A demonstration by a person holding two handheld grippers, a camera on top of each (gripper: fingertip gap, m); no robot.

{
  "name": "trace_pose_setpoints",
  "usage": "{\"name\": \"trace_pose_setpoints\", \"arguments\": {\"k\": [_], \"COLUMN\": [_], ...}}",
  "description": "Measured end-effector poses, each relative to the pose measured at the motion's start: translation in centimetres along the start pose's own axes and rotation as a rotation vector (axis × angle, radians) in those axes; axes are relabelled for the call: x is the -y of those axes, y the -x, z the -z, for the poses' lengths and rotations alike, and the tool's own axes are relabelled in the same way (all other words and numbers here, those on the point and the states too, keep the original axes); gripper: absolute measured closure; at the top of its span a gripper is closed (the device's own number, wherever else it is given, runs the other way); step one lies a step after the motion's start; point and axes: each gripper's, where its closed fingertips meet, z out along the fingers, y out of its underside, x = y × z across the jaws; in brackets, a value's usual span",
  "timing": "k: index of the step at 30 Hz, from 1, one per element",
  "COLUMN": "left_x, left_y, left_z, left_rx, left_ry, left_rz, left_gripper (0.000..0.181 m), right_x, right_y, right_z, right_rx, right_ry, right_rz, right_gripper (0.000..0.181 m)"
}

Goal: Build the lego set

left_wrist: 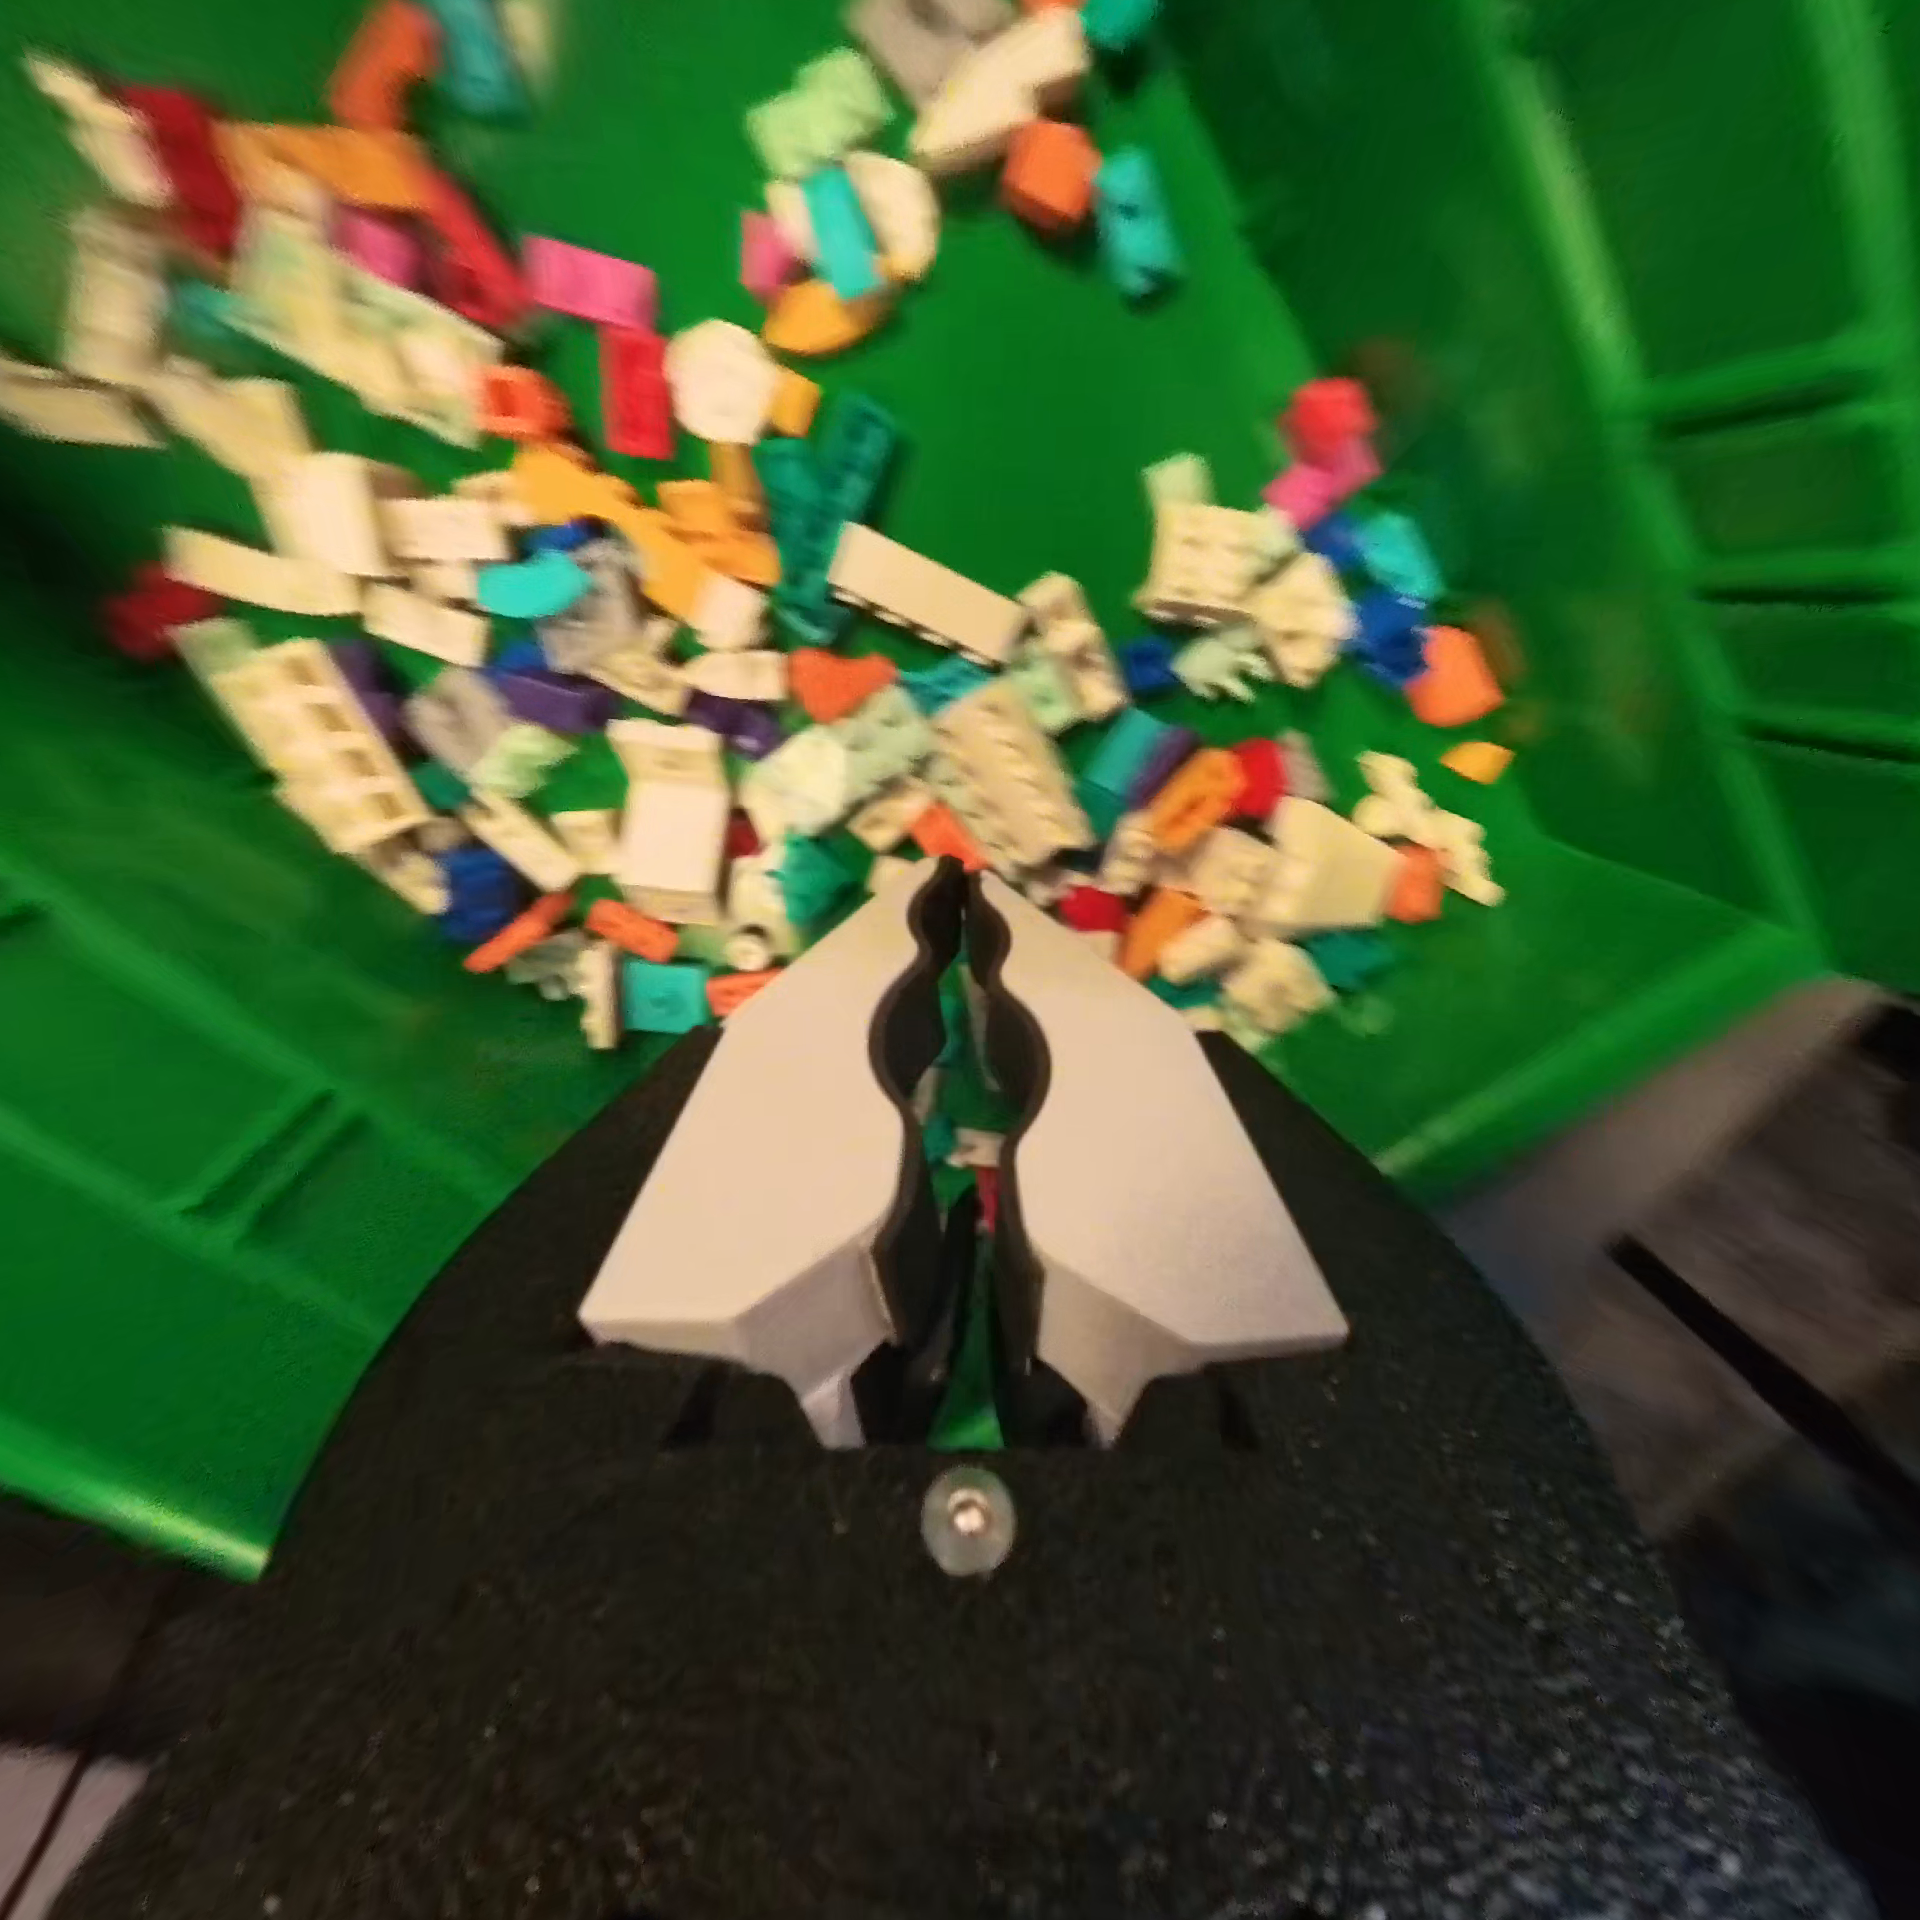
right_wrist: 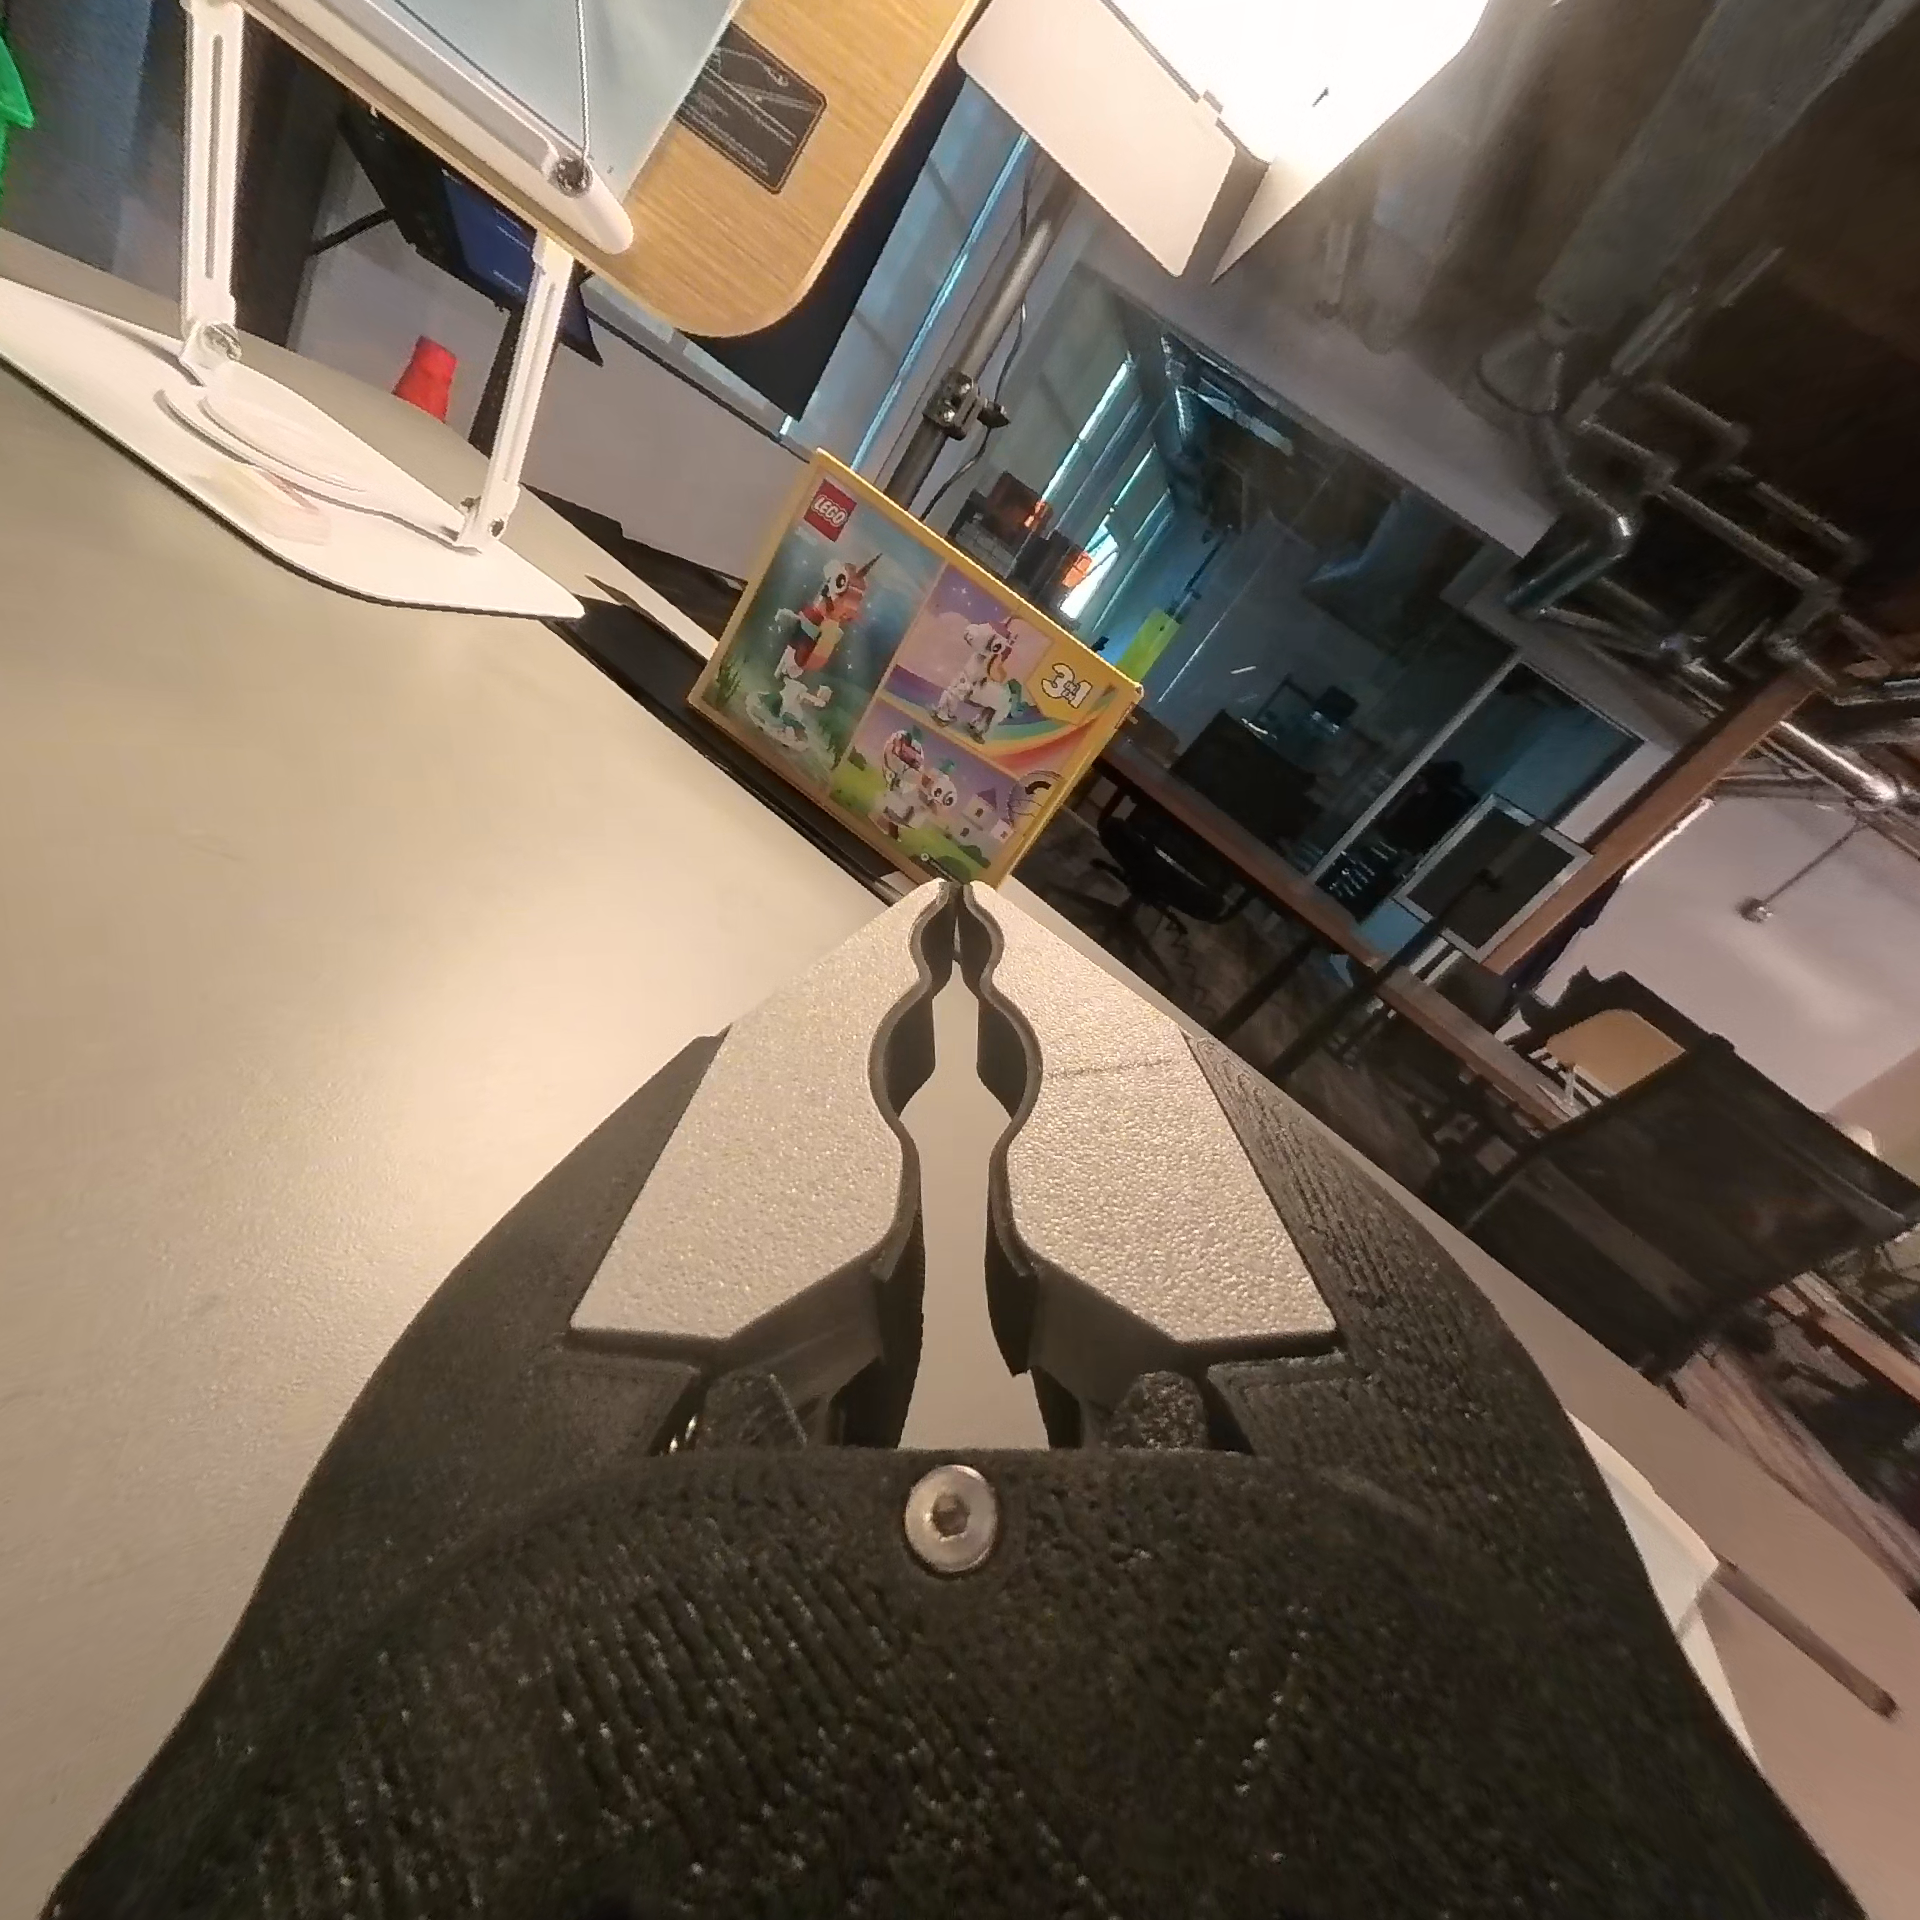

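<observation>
I count one green bin [left_wrist: 1039,436] holding loose bricks [left_wrist: 665,665] too many and too blurred to number. On my surface [right_wrist: 312,883] I see one set box [right_wrist: 914,691], one white stand [right_wrist: 343,416] and one red cup [right_wrist: 428,379].

Loose lego pieces [left_wrist: 727,665]: a mixed heap of small bricks and plates, mostly white and pale mint, with orange, teal, blue, purple, pink and red among them. They lie unassembled and jumbled across the floor of a green bin [left_wrist: 208,935], with smaller clusters apart from the main heap. Set box [right_wrist: 914,696]: yellow-edged, picture-printed, standing upright at the far edge of the surface [right_wrist: 312,883].
</observation>
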Motion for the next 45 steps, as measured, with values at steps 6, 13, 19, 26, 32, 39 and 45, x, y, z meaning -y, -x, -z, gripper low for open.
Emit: {"name": "trace_pose_setpoints", "arguments": {"k": [6, 13, 19, 26, 32, 39, 45], "left_x": [4.4, 7.6, 6.8, 4.8, 3.2, 0.8, 5.3], "left_y": [6.0, 10.6, 10.8, 6.7, 2.2, -1.2, 8.1], "left_z": [2.6, 1.2, -0.7, -1.5, -1.5, -1.1, 2.4], "left_rx": [0.291, 0.471, 0.398, 0.176, 0.013, -0.131, 0.351], "left_ry": [-0.232, -0.2, -0.084, -0.043, -0.035, 0.025, -0.23], "left_rz": [0.027, -0.065, -0.036, 0.02, 0.042, 0.031, 0.178], "left_gripper": [0.181, 0.181, 0.181, 0.181, 0.181, 0.181, 0.181], "right_x": [0.0, 0.0, 0.0, 0.0, 0.0, 0.0, 0.0], "right_y": [0.0, -0.1, -0.1, -0.1, -0.1, -0.1, -0.1], "right_z": [0.0, 0.0, 0.0, 0.0, 0.0, 0.0, 0.0], "right_rx": [0.001, -0.004, -0.005, -0.004, -0.003, -0.004, -0.003], "right_ry": [0.0, -0.002, 0.0, -0.001, -0.001, 0.0, 0.001], "right_rz": [0.0, -0.007, -0.004, -0.005, -0.003, -0.003, -0.001], "right_gripper": [0.181, 0.181, 0.181, 0.181, 0.181, 0.181, 0.181]}}
